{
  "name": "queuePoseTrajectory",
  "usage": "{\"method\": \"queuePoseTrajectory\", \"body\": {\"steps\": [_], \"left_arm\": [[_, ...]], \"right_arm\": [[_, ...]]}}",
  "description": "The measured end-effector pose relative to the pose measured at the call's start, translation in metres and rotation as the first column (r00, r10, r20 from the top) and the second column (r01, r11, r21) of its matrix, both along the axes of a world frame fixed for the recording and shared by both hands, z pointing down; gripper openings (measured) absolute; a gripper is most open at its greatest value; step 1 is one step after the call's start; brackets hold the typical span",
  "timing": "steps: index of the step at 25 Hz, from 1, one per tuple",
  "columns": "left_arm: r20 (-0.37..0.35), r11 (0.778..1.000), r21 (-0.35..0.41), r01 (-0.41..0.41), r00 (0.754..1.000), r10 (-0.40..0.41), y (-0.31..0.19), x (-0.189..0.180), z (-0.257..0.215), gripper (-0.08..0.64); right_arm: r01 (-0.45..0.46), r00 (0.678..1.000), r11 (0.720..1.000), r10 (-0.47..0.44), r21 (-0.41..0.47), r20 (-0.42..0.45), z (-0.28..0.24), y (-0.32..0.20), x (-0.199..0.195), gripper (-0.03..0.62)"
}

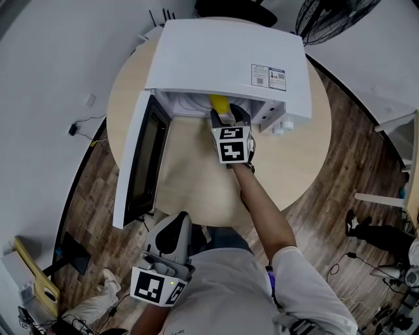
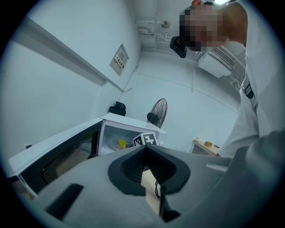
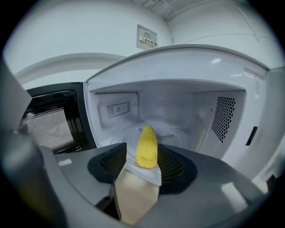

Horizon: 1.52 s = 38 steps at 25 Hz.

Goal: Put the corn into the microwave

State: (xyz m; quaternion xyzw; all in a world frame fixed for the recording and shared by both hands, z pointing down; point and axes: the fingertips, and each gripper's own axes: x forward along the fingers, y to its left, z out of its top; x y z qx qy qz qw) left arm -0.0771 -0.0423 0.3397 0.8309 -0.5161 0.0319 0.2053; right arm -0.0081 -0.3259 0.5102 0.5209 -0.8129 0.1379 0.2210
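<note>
A yellow corn cob (image 3: 147,147) lies on the glass plate inside the open white microwave (image 1: 229,59), near the front of its cavity. In the head view the corn (image 1: 219,103) shows just under the microwave's top edge. My right gripper (image 1: 226,116) sits at the opening, just in front of the corn. Its jaws are open and stand clear of the cob on both sides in the right gripper view (image 3: 142,171). My left gripper (image 1: 175,226) hangs low by my body, off the table's near edge, jaws close together and empty. From there the corn (image 2: 121,143) is visible too.
The microwave door (image 1: 141,163) stands swung out to the left over the round wooden table (image 1: 196,183). A black fan (image 1: 334,16) stands behind the microwave. Cables and a shoe lie on the wood floor at the right (image 1: 357,226).
</note>
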Motion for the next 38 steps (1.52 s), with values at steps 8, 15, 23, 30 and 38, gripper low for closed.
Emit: {"method": "queuePoseTrajectory", "body": {"steps": [8, 15, 23, 30, 38], "left_arm": [[-0.018, 1.0, 0.018, 0.016, 1.0, -0.016, 0.0, 0.001, -0.008, -0.003], [-0.026, 0.999, 0.037, 0.004, 1.0, -0.003, -0.002, 0.007, -0.012, -0.003], [-0.029, 0.999, 0.045, -0.006, 1.0, 0.008, -0.005, 0.011, -0.014, -0.003], [-0.029, 0.999, 0.041, 0.003, 1.0, -0.001, -0.008, 0.011, -0.012, -0.006], [-0.049, 0.999, 0.02, 0.026, 0.998, -0.025, -0.016, 0.008, -0.008, -0.006]], "right_arm": [[0.003, 0.998, 1.0, -0.002, -0.022, 0.059, -0.014, 0.018, 0.004, 0.201], [0.014, 0.998, 1.0, -0.012, -0.026, 0.055, -0.023, 0.03, 0.011, 0.176], [0.024, 0.998, 0.999, -0.021, -0.042, 0.055, -0.024, 0.049, 0.021, 0.141], [0.054, 0.996, 0.998, -0.05, -0.045, 0.076, -0.037, 0.07, 0.029, 0.115], [0.038, 0.988, 0.995, -0.023, -0.096, 0.152, -0.045, 0.098, 0.046, 0.015]]}}
